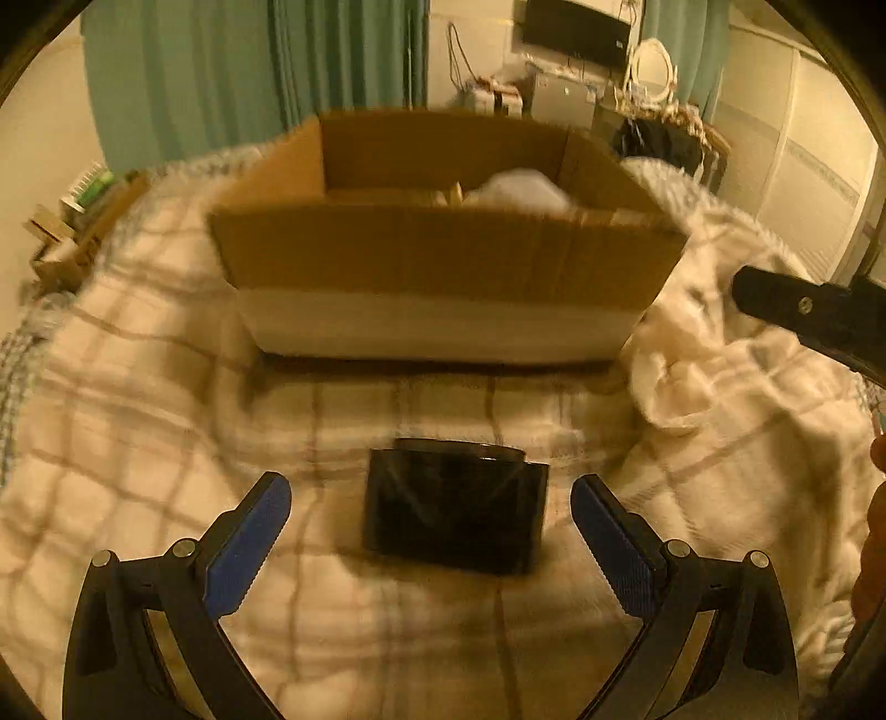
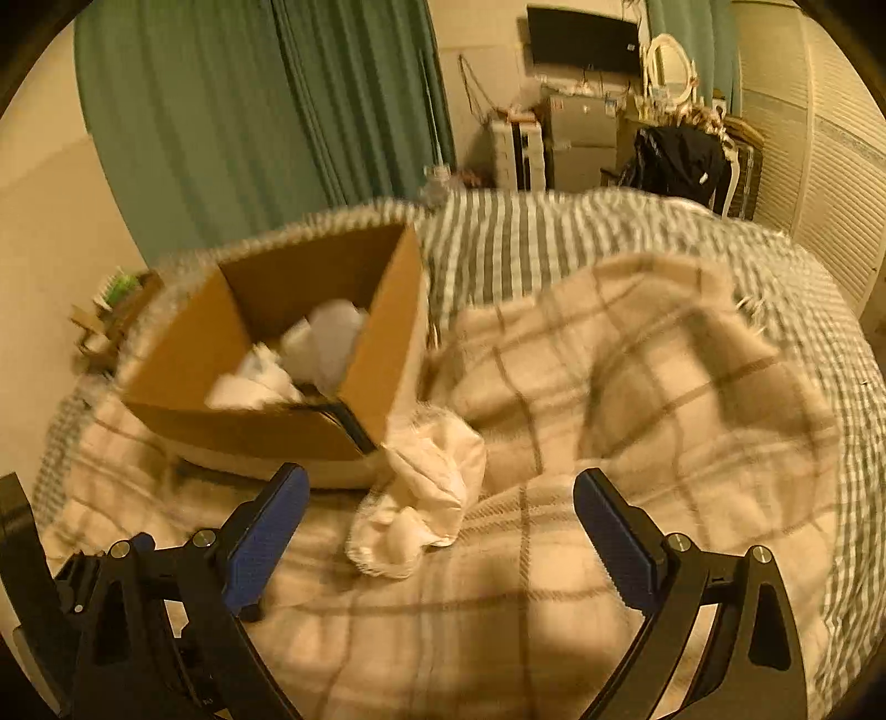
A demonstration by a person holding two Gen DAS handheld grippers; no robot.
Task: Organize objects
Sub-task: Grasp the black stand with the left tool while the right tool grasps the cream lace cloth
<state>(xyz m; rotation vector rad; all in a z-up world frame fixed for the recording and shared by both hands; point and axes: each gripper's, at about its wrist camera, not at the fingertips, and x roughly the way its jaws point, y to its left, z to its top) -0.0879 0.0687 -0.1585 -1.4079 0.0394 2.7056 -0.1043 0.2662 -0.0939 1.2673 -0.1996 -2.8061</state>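
Observation:
A shiny black box-shaped object point(image 1: 457, 512) lies on the plaid blanket point(image 1: 166, 443), just ahead of my left gripper point(image 1: 431, 501), which is open with its blue pads either side of it, not touching. An open cardboard box point(image 1: 443, 260) stands behind it with white crumpled things point(image 1: 520, 191) inside. My right gripper point(image 2: 440, 498) is open and empty above a crumpled white cloth point(image 2: 426, 498) on the blanket point(image 2: 664, 415). The cardboard box point(image 2: 266, 421) is to its front left, with white items point(image 2: 310, 354) inside. A finger of the right gripper point(image 1: 814, 315) shows at the right edge of the left wrist view.
The white cloth point(image 1: 692, 343) bunches to the right of the box. A striped green-and-white cover point(image 2: 526, 249) lies behind the plaid blanket. Green curtains point(image 2: 249, 111), a wall screen point(image 2: 581, 39) and cluttered furniture point(image 2: 581, 138) stand beyond the bed.

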